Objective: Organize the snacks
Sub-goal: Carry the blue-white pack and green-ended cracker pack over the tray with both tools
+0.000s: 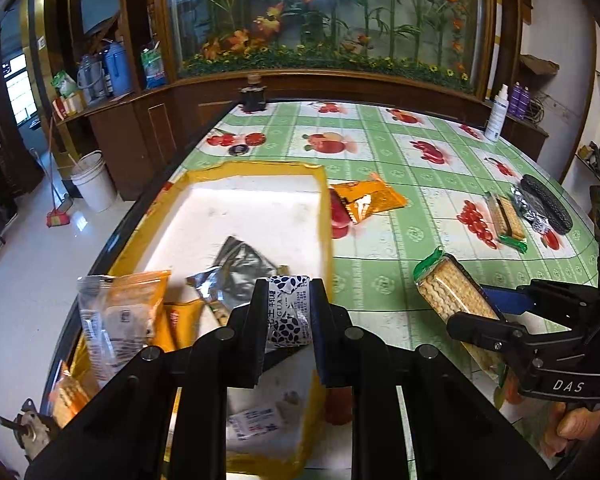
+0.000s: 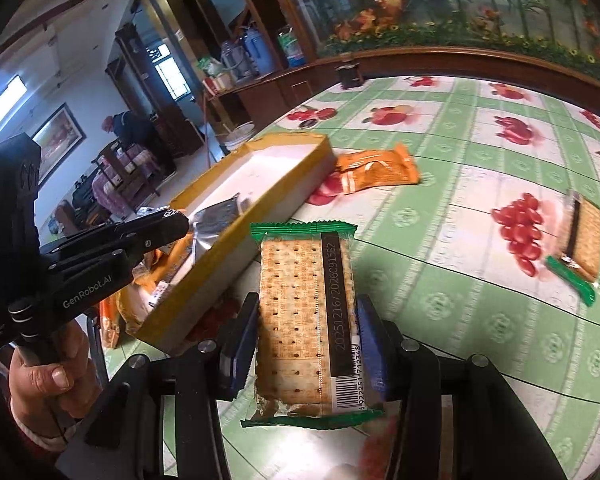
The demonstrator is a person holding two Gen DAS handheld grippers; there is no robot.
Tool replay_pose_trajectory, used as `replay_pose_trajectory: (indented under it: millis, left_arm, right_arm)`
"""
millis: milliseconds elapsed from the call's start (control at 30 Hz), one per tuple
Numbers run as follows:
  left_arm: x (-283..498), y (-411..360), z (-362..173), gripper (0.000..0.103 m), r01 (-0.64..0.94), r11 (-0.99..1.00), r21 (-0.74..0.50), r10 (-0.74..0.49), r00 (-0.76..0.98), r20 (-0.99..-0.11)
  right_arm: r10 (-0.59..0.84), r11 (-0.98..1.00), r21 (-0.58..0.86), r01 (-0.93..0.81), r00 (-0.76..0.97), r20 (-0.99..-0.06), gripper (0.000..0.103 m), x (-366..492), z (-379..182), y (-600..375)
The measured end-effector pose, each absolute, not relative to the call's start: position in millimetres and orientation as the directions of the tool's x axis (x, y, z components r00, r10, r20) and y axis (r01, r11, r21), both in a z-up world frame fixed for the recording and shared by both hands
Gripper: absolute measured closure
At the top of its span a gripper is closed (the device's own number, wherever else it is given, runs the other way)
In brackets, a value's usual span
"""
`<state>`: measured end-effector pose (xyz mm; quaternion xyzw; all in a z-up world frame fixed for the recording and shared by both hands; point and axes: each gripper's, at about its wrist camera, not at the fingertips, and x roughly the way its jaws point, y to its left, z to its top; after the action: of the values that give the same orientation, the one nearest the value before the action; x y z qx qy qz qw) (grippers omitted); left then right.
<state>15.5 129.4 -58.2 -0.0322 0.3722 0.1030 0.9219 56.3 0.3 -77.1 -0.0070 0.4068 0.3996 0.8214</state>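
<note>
Left hand-held gripper (image 1: pixel 288 312): clamped on a small white sachet (image 1: pixel 287 314) with dark leaf print, held over the yellow-rimmed tray (image 1: pixel 327 216), presumably for dropping in with the snacks already there. Right hand-held gripper (image 2: pixel 306 336): pinching a green-ended clear cracker pack (image 2: pixel 300 316) by its long edges above the counter (image 2: pixel 480 152), just beside the tray; whether it clears the surface is hard to tell.

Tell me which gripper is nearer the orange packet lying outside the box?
Left, by a small margin. The left gripper hangs over the box beside the orange packet; the right gripper sits farther back over the tablecloth.
</note>
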Motion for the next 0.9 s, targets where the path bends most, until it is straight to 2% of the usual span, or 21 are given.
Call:
replay_pose_trajectory:
  millis: [900]
  left_arm:
    - [-2.8,197.5,-72.3,0.086,-0.335,0.942,0.005,0.237,0.655,-0.718]
  right_arm:
    - [0.686,0.566,0.264,-0.781,0.268,-0.677,0.055,59.4,-63.4,134.8]
